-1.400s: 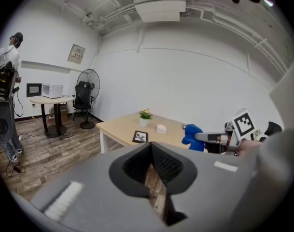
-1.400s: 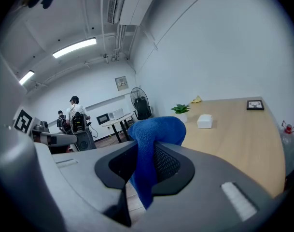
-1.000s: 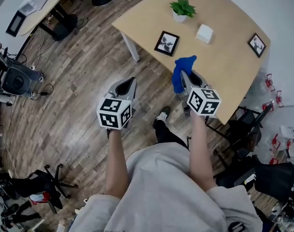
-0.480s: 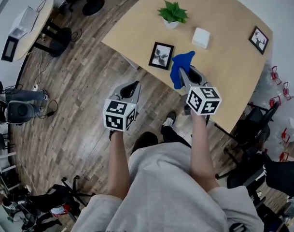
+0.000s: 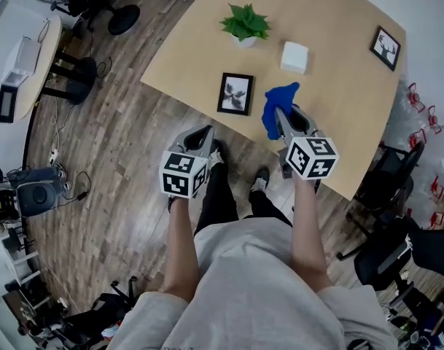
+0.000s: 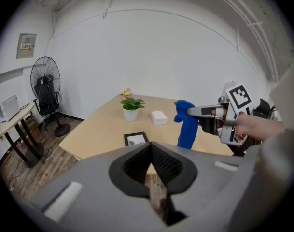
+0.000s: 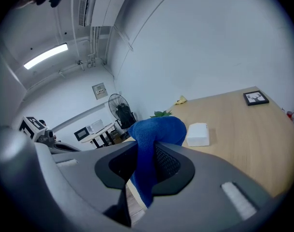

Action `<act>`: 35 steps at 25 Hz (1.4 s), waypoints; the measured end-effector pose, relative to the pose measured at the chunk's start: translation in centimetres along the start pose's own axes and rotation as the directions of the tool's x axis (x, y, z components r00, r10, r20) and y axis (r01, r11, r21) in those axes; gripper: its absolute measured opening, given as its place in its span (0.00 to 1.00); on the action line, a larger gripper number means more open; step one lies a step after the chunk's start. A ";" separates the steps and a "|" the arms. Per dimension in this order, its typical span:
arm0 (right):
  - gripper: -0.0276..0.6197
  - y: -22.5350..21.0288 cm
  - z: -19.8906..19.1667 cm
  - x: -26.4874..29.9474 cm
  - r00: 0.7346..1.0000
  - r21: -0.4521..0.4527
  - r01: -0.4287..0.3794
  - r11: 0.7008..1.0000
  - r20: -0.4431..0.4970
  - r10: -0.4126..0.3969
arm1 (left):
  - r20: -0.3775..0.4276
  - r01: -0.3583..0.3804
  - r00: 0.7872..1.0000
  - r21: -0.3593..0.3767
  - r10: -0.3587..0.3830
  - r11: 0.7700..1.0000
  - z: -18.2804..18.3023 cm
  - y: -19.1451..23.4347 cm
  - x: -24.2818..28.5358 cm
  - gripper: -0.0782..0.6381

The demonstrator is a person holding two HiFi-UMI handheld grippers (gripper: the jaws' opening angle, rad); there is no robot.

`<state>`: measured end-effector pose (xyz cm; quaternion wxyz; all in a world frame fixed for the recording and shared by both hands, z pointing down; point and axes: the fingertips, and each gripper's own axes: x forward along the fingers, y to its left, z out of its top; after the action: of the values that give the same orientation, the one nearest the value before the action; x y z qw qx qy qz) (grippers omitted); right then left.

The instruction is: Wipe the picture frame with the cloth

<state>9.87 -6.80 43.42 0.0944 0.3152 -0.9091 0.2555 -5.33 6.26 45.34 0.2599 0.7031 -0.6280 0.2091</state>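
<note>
A black picture frame (image 5: 235, 93) lies flat near the front edge of the wooden table (image 5: 338, 86); it also shows in the left gripper view (image 6: 135, 139). My right gripper (image 5: 283, 115) is shut on a blue cloth (image 5: 278, 106), held above the table just right of that frame. The cloth (image 7: 151, 149) hangs between the right jaws, and shows from the side as well (image 6: 186, 129). My left gripper (image 5: 204, 135) is shut with nothing in it, over the floor short of the table edge. A second black frame (image 5: 384, 47) lies at the far right corner.
A potted green plant (image 5: 243, 25) and a white box (image 5: 294, 57) stand on the table behind the near frame. A black chair (image 5: 386, 188) sits right of the table. A standing fan (image 6: 47, 93) and another desk (image 5: 28, 57) are off to the left.
The person has stepped closer to the table, so the near frame now lies close ahead between the two grippers. Both grippers hold the same pose, the cloth still clamped in the right.
</note>
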 end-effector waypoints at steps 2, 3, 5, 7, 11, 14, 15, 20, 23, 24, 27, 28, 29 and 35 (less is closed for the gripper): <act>0.17 -0.4 0.2 1.0 1.000 0.006 0.020 1.000 0.003 -0.020 | -0.011 0.025 1.000 0.021 -0.025 0.999 0.6 0.7 1.2 0.18; 0.17 -0.5 0.4 1.6 1.000 0.006 0.030 1.000 0.006 -0.030 | -0.015 0.039 0.999 0.032 -0.039 0.999 0.8 1.2 1.8 0.18; 0.17 -0.7 0.7 2.9 0.999 0.004 0.053 0.999 0.011 -0.053 | -0.035 0.068 0.997 0.065 -0.066 0.996 1.3 2.1 3.0 0.18; 0.17 -1.3 1.3 4.4 0.996 0.000 0.084 0.996 0.012 -0.084 | -0.070 0.092 0.994 0.123 -0.084 0.988 1.7 3.0 4.5 0.18; 0.17 -2.5 1.7 7.2 0.989 0.008 0.150 0.989 -0.001 -0.150 | -0.148 0.185 0.976 0.181 -0.159 0.966 1.2 4.5 7.8 0.18; 0.17 -2.8 1.9 9.3 0.983 0.000 0.185 0.983 -0.019 -0.185 | -0.179 0.255 0.958 0.162 -0.225 0.953 0.7 5.6 10.3 0.18; 0.17 -2.8 1.9 9.9 0.981 -0.003 0.195 0.981 -0.025 -0.195 | -0.190 0.275 0.951 0.162 -0.244 0.948 0.7 5.9 10.9 0.18; 0.17 -3.3 1.2 11.8 0.968 -0.012 0.245 0.970 -0.059 -0.245 | -0.267 0.365 0.915 0.217 -0.304 0.906 0.1 7.4 13.7 0.18; 0.17 -4.0 0.8 12.7 0.959 -0.008 0.275 0.961 -0.074 -0.275 | -0.310 0.414 0.891 0.254 -0.332 0.874 -0.4 8.0 15.1 0.18; 0.17 -4.2 0.6 12.9 0.955 -0.005 0.285 0.958 -0.079 -0.285 | -0.325 0.432 0.882 0.268 -0.342 0.861 -0.7 8.1 15.6 0.18; 0.17 -4.6 -0.2 13.7 0.947 0.000 0.308 0.951 -0.098 -0.307 | -0.370 0.492 0.851 0.310 -0.373 0.814 -1.7 8.3 17.0 0.18; 0.17 -4.6 -0.5 13.9 0.945 0.000 0.312 0.950 -0.106 -0.310 | -0.384 0.513 0.839 0.322 -0.386 0.796 -2.0 8.2 17.4 0.18; 0.17 -4.6 -0.8 14.2 0.943 -0.004 0.313 0.950 -0.115 -0.311 | -0.397 0.535 0.826 0.330 -0.401 0.777 -2.4 8.0 17.7 0.18; 0.17 -4.2 -2.5 16.4 0.936 -0.034 0.311 0.950 -0.162 -0.312 | -0.462 0.622 0.767 0.364 -0.446 0.693 -4.1 7.5 19.3 0.18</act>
<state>-0.36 -16.89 52.73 0.2098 0.4324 -0.8378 0.2590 -10.20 -6.67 61.32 0.2232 0.8522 -0.2617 0.3943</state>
